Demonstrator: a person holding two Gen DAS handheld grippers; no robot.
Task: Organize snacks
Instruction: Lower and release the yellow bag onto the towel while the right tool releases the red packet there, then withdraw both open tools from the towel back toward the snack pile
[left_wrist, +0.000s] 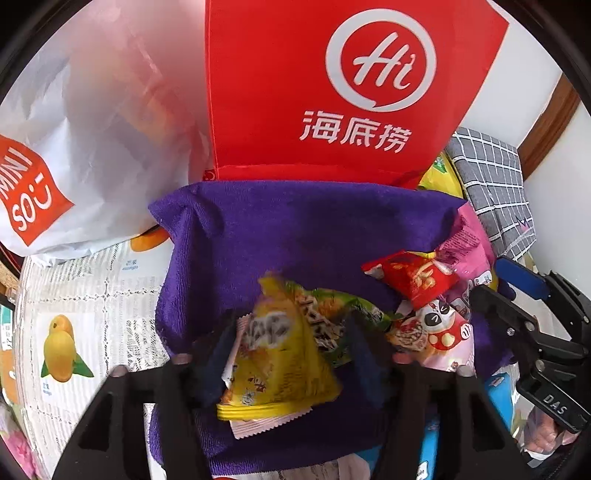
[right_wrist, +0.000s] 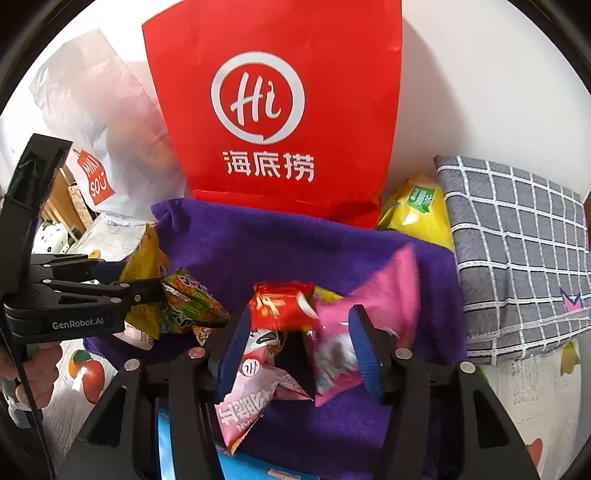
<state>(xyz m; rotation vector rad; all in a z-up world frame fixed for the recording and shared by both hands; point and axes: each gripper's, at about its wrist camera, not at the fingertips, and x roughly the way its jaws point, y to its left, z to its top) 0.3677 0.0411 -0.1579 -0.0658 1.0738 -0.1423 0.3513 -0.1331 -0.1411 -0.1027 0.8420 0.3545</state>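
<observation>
Several snack packets lie on a purple towel (left_wrist: 277, 229). In the left wrist view my left gripper (left_wrist: 291, 350) stands open, and a blurred yellow packet (left_wrist: 280, 369) sits loose between its fingers, over a green packet (left_wrist: 332, 314). To the right lie a red packet (left_wrist: 413, 280) and a panda-print packet (left_wrist: 436, 328). In the right wrist view my right gripper (right_wrist: 299, 347) is open too. A blurred pink packet (right_wrist: 369, 295) lies between its blue pads, close to the right one. A red packet (right_wrist: 280, 302) and a pink lettered packet (right_wrist: 251, 398) lie beside it.
A red paper bag (left_wrist: 295, 92) stands upright behind the towel, with a white plastic bag (left_wrist: 92, 129) to its left. A grey checked cloth (right_wrist: 517, 258) lies to the right, a yellow snack bag (right_wrist: 417, 210) beside it. A fruit-print tablecloth (left_wrist: 81, 314) covers the table.
</observation>
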